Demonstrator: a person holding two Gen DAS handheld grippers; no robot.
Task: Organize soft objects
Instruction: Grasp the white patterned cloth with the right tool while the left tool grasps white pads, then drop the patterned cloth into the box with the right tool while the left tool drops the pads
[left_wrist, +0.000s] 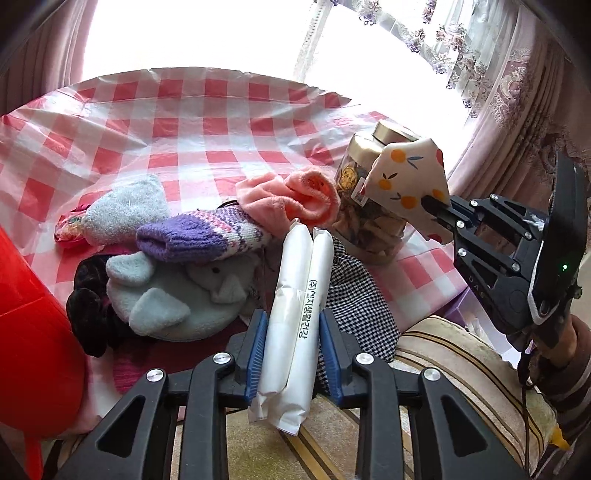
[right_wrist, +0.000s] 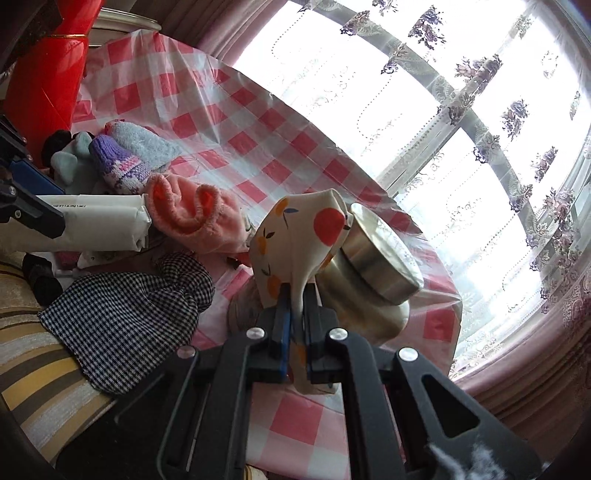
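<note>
Here the left hand-held gripper (left_wrist: 291, 354) clamped a white packet (left_wrist: 295, 314) printed with black Korean lettering; the right hand-held gripper (right_wrist: 295, 317) pinched shut on orange-patterned cloth (right_wrist: 295, 236) beside a jar (right_wrist: 369, 280).

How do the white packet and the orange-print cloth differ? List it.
The white packet is plain, stiff and tube-shaped; the orange-print cloth is patterned, limp and folded. The packet sits in the left gripper, the cloth in the right gripper. Both are clamped and lifted.

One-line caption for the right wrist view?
Right gripper pinches a fruit-print cloth above the checked tablecloth, a metal-lidded jar just behind.
</note>
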